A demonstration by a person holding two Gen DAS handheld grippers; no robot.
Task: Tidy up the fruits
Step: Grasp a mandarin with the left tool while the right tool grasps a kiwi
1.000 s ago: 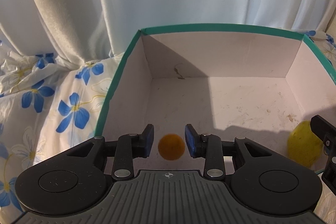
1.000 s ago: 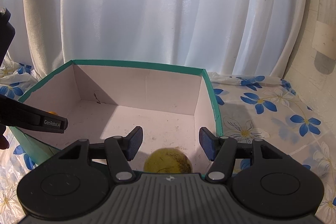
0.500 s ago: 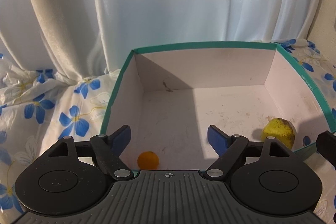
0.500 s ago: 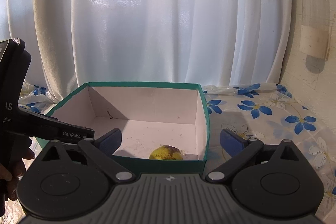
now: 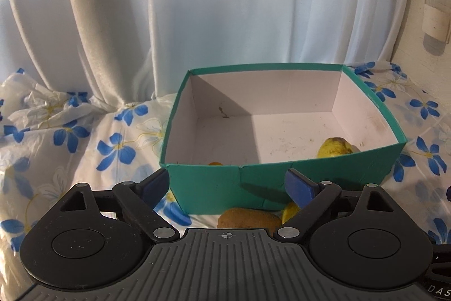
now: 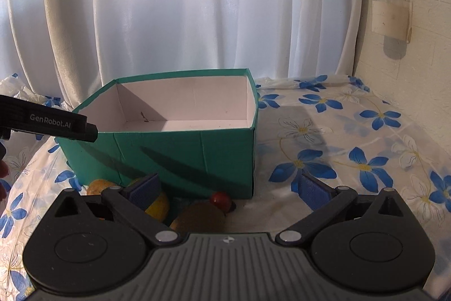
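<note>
A green cardboard box [image 5: 231,185] with a white inside stands on the flowered cloth; it also shows in the right wrist view [image 6: 183,151]. Inside lie a yellow pear [image 5: 335,147] at the front right and a small orange fruit [image 5: 215,163], barely showing over the front wall. My left gripper [image 5: 228,186] is open and empty, in front of the box. Below it lie a brown kiwi [image 5: 249,217] and a yellow fruit [image 5: 290,212]. My right gripper [image 6: 228,185] is open and empty above a kiwi [image 6: 198,216], a small red fruit [image 6: 218,198], a yellow fruit [image 6: 159,206] and a brownish fruit [image 6: 97,186].
A white curtain [image 5: 197,4] hangs behind the box. A wall [image 6: 408,4] rises at the right. The flowered cloth [image 6: 352,145] spreads right of the box. The left gripper's body [image 6: 50,122] reaches in from the left in the right wrist view.
Both grippers let go of their fruit inside the box, opened wide and drew back out of it. They now sit lower, in front of the box, over the loose fruit.
</note>
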